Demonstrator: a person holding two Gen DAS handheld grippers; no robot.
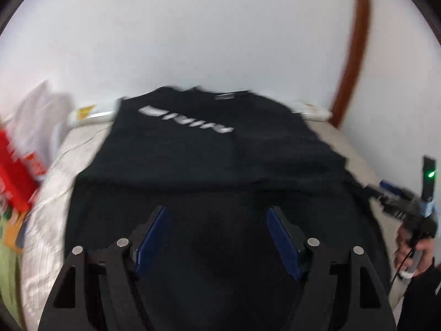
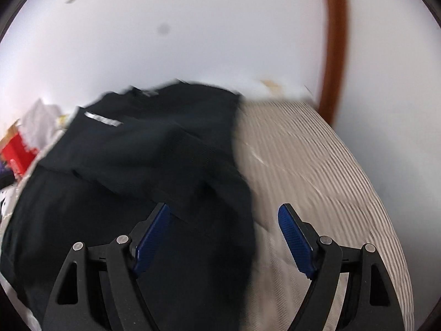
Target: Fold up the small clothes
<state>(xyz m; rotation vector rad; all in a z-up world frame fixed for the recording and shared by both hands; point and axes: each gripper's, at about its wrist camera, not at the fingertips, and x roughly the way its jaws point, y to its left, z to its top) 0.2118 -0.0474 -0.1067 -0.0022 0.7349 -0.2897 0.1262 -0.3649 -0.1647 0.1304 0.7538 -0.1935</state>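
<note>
A black T-shirt (image 1: 209, 160) with a white logo lies spread on the striped table cover; it also shows in the right wrist view (image 2: 143, 160), partly folded over itself. My left gripper (image 1: 217, 212) is open and empty, over the shirt's near part. My right gripper (image 2: 224, 212) is open and empty, straddling the shirt's right edge. The right gripper also shows at the right edge of the left wrist view (image 1: 386, 193), held in a hand. Both views are motion-blurred.
The beige striped cover (image 2: 317, 160) lies bare to the right of the shirt. A red box (image 1: 13, 171) and white cloth (image 1: 38, 110) sit at the left. A white wall stands behind, with a brown wooden frame (image 1: 355, 44) at the right.
</note>
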